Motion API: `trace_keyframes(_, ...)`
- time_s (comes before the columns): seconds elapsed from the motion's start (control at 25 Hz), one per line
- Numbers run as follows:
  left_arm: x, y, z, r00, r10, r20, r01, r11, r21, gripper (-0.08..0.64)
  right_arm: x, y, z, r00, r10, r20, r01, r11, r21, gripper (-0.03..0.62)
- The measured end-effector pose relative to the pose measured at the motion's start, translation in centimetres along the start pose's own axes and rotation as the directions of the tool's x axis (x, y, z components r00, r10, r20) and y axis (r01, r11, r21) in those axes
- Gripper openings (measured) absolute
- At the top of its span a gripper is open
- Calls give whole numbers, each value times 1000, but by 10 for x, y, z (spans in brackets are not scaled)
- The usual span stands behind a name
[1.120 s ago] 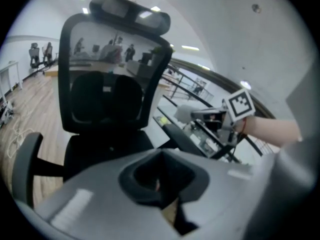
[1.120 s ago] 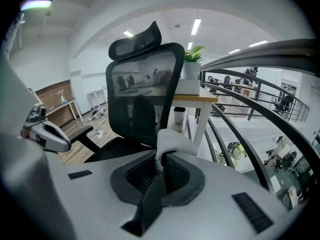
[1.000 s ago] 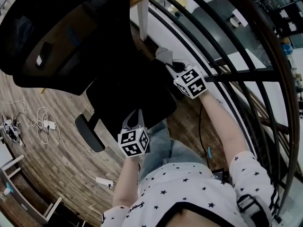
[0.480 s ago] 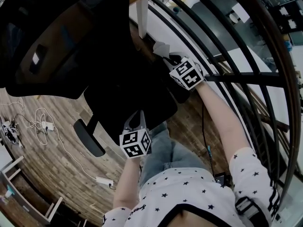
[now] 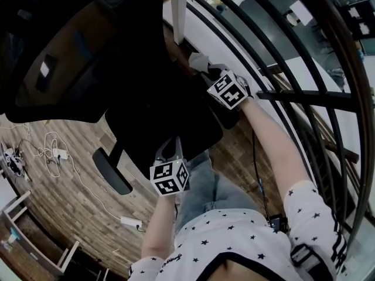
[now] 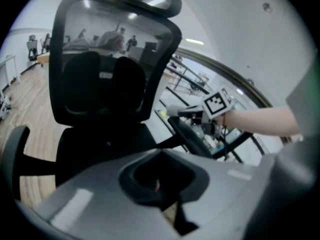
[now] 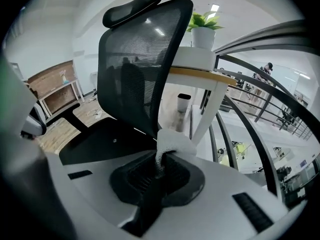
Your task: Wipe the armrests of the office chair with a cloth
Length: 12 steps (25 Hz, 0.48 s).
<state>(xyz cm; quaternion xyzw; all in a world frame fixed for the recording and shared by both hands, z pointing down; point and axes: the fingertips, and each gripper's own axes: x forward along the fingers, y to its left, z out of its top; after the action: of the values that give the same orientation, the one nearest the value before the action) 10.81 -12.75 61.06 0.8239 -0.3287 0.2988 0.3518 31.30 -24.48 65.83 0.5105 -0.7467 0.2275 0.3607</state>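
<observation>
1. Firmly pinches the cloth [image 7: 174, 145] in the right gripper [image 7: 159, 171], over the chair's right armrest [image 6: 194, 138]; contact hard to make out.
2. Keeps the left gripper [image 6: 159, 184] pressed together, empty, by the seat [image 5: 170, 122] edge.

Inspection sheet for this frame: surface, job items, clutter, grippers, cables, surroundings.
Surface: wood-plank floor.
Job's things: black office chair; pale cloth at its right armrest; left armrest with nothing on it.
Clutter: small unclear item at the floor's left edge.
Grippers: right gripper shut on the cloth; left gripper shut, empty, over the seat front.
Cables: white leads and adapter on the floor; black lead along the right forearm.
Surroundings: curved black railing; potted plant on a white table.
</observation>
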Motion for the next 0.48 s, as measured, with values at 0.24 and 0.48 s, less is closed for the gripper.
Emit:
trace_keyframes(0.24, 3, 1, -1, 1000, 1, -3, -1, 1000, -4, 6, 8, 7, -14, 999, 24, -35, -24, 1000, -3, 31)
trace_keyframes(0.48, 1, 3, -2, 1000, 4, -4, -4, 1000, -5, 6, 10, 7, -13, 999, 29, -18, -29, 999, 42, 31)
